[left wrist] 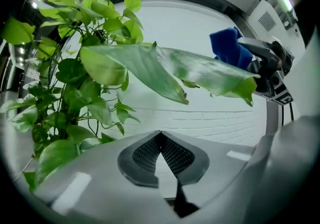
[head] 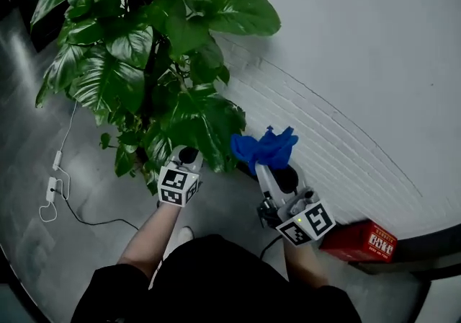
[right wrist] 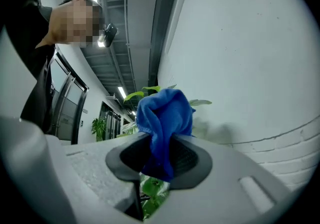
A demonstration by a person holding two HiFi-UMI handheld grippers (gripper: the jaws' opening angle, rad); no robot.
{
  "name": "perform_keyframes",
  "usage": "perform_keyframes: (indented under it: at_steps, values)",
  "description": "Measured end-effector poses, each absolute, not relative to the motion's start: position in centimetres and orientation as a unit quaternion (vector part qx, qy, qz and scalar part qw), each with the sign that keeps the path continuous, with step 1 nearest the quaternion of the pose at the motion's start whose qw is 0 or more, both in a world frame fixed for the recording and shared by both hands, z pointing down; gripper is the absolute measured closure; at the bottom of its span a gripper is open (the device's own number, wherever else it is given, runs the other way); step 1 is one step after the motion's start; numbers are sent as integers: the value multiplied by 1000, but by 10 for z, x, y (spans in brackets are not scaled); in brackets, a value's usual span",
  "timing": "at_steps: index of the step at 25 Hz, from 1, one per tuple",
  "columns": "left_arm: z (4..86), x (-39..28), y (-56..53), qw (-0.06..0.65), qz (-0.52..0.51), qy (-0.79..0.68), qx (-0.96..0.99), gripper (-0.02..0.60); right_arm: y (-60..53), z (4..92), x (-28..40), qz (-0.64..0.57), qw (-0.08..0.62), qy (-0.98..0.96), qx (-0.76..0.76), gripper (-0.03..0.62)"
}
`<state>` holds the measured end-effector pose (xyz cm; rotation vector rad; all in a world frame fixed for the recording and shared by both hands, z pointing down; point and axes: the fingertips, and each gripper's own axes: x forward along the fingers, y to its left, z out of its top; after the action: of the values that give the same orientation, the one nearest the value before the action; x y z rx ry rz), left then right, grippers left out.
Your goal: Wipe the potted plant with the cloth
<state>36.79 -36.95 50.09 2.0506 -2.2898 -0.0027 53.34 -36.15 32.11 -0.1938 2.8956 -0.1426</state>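
By the white wall (head: 346,62), on the near side of the potted plant (head: 144,62), we hold two grippers. Left gripper (left wrist: 160,136): level, jaws pressed together w/ nothing between them, just under a big leaf (left wrist: 165,70). Right gripper (right wrist: 161,144), to its right: tilted slightly up, jaws clamped on a bunched blue cloth (right wrist: 165,113). The cloth is next to the plant's right-hand lower leaves; we can't tell if it's touching them. Red box (head: 359,241) on the floor, near right; white cable (head: 54,184), left.
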Motion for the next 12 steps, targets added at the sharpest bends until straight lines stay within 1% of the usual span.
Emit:
perform_keyframes:
  at_steps: [5,9,12]
  values:
    - [460,369,-376,-4,-34,-730,683,575,-369,317,522,-32,107,990,-81,491]
    - [426,365,-364,-29,-50,-718,694,575,-386,301,504,28,63,994,-88,491]
    - [407,367,-355,-56,-40,-718,692,575,-395,286,485,49,39,994,-85,492]
